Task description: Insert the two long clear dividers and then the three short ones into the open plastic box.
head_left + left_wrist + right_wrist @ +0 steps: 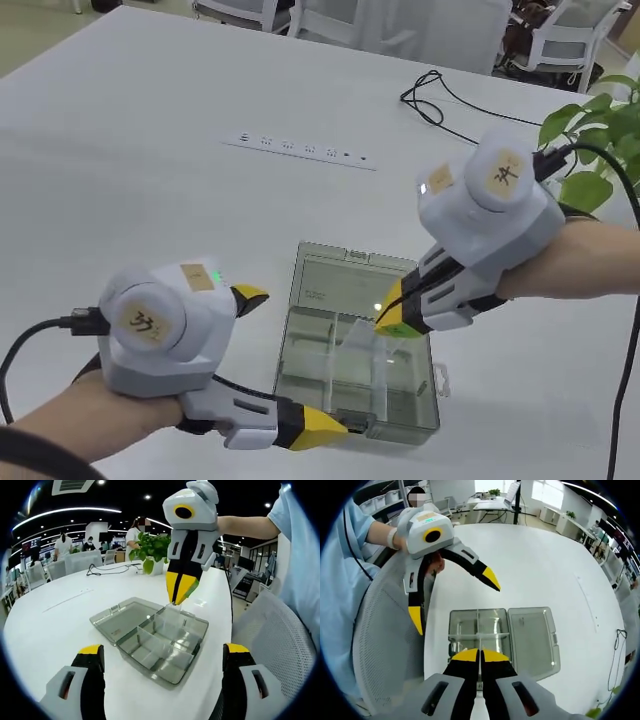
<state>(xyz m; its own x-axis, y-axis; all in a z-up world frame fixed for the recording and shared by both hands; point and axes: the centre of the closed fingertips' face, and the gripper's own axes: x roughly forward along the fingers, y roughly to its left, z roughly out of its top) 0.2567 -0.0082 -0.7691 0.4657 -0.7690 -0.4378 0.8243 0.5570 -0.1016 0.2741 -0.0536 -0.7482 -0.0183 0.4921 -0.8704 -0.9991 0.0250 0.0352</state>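
- My right claw (pixel 395 318) is pressed together on the top edge of a clear divider (pixel 362 345), pinching it just above the middle of the plastic box (pixel 428 410).
- The divider hangs tilted from the yellow tips, with its lower edge down among the box's compartments. I cannot tell whether it touches the box floor.
- In the right gripper view my two tips (pixel 480 655) meet with only the thin clear sheet between them, straight over the box (pixel 455 630).
- My left claw (pixel 290 363) is spread wide and grips nothing. It sits at the box's near left side, with one tip beside the left wall and the other at the front corner.
- The box stands open on the white table (pixel 150 150), and its lid (pixel 345 275) lies flat behind it.
- Clear partitions (pixel 150 630) stand inside the box, crossing each other. I cannot tell how many.
- A power strip (pixel 300 150) lies well beyond the box's lid.
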